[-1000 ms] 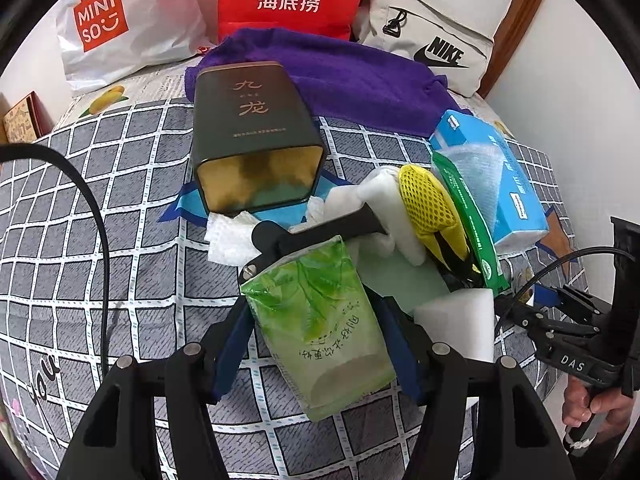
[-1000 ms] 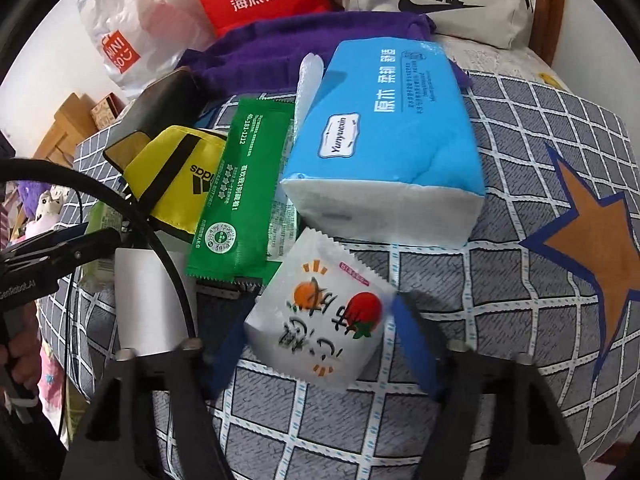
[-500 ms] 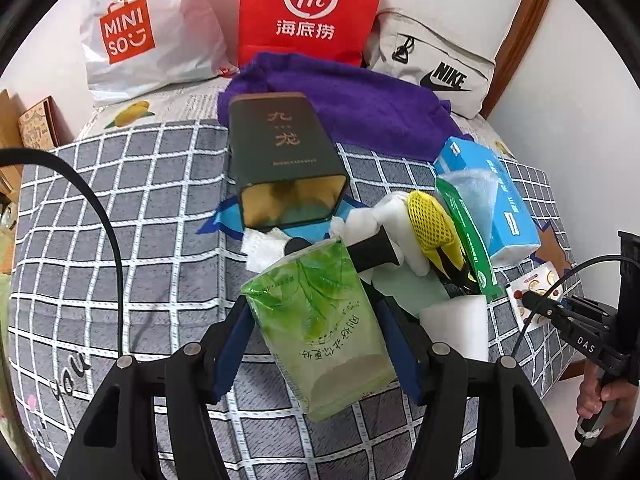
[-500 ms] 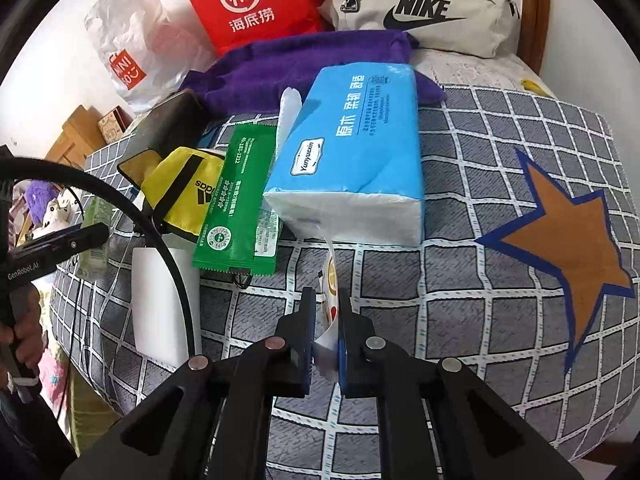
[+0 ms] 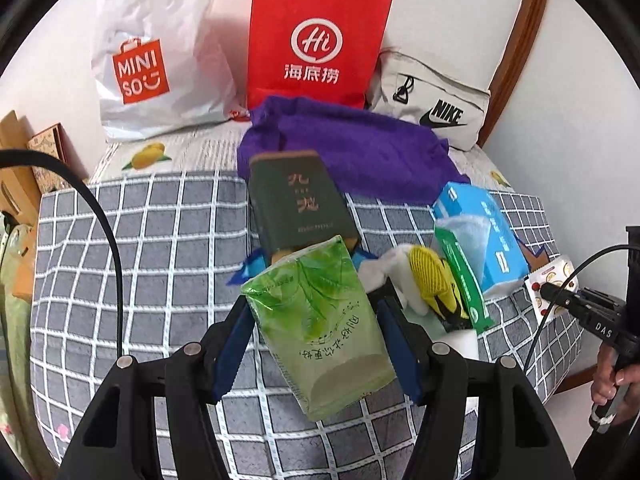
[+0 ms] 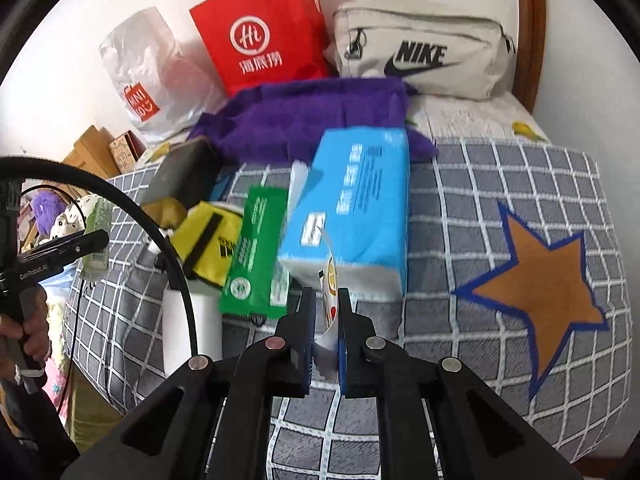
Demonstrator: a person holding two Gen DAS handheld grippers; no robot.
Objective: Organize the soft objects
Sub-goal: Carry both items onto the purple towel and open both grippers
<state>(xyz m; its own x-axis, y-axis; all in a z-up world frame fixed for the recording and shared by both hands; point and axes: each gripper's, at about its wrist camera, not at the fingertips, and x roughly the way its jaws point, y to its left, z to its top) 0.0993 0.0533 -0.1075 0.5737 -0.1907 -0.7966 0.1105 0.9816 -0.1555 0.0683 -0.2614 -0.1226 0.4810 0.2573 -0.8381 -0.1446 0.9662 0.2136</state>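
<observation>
left gripper (image 5: 316,328) half open, clamped on green tissue pack (image 5: 316,320); tin (image 5: 298,204) just beyond. right gripper (image 6: 325,320) nearly closed, pinching small sachet (image 6: 329,308); blue tissue box (image 6: 352,208) just ahead. risk: thin sachet slips from edge pinch; green pack sags, twists out.

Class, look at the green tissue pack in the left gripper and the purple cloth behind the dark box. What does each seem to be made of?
Green tissue pack: thin glossy plastic film, judging by its sheen and crinkles. Purple cloth: probably matte terry or fleece; it looks fuzzy and lies in soft folds.
</observation>
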